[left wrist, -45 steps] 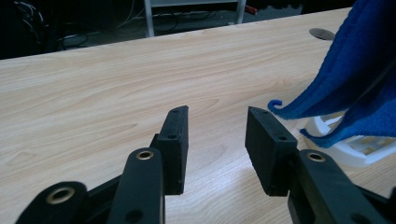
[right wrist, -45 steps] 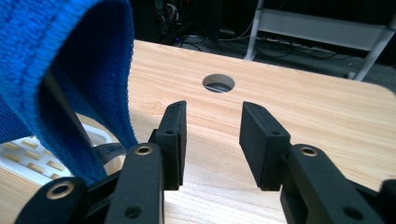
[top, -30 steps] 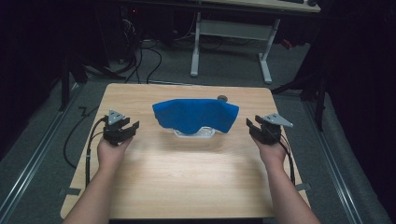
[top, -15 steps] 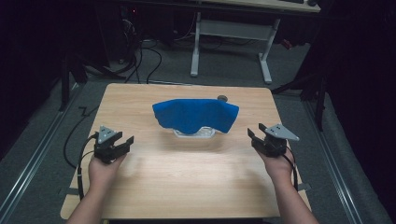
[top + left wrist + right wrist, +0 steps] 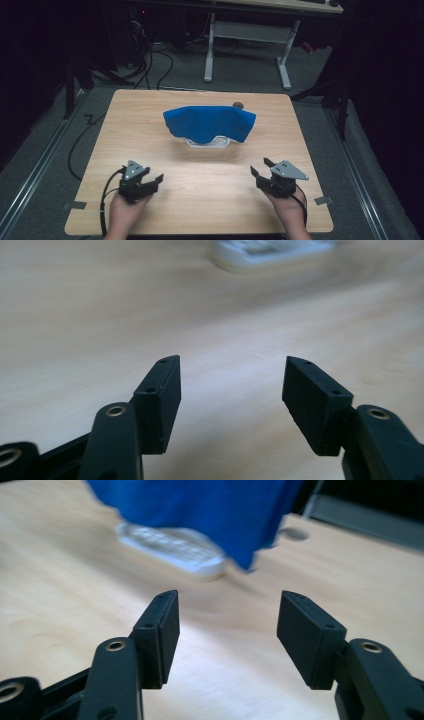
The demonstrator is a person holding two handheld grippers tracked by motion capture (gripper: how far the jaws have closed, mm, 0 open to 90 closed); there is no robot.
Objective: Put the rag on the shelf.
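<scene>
Left gripper (image 5: 230, 382): jaws apart, nothing between them, bare wood under the gap. High view puts the left gripper (image 5: 142, 181) near the bench's near-left corner, held in a hand (image 5: 125, 212), a black cable looping off its left side.

Right gripper (image 5: 227, 617): jaws apart, empty. High view has the right gripper (image 5: 265, 172) near the near-right corner, grey three-cornered plate on top, a hand (image 5: 290, 210) beneath.

Blue cloth (image 5: 210, 122): draped over a clear, shallow plastic container (image 5: 208, 143), at bench centre, a little toward the far side. Long axis runs left to right across the bench. The cloth's lower hem sags at both ends and arches up in the middle, leaving the container's near rim uncovered. In the right gripper view the cloth (image 5: 200, 510) hangs over the pale ribbed container (image 5: 175, 550), blurred. In the left gripper view the container's rim (image 5: 270, 255) sits far off at top, blurred.

Both grippers well apart from the cloth, with open wood between. Small dark round object (image 5: 238, 105) just behind the cloth's far right edge; cannot tell what it is.

Light wooden bench (image 5: 150, 125), square-edged, two tape tabs at the near corners. Dark room, grey floor, cables and a white-framed desk (image 5: 247, 35) beyond.
</scene>
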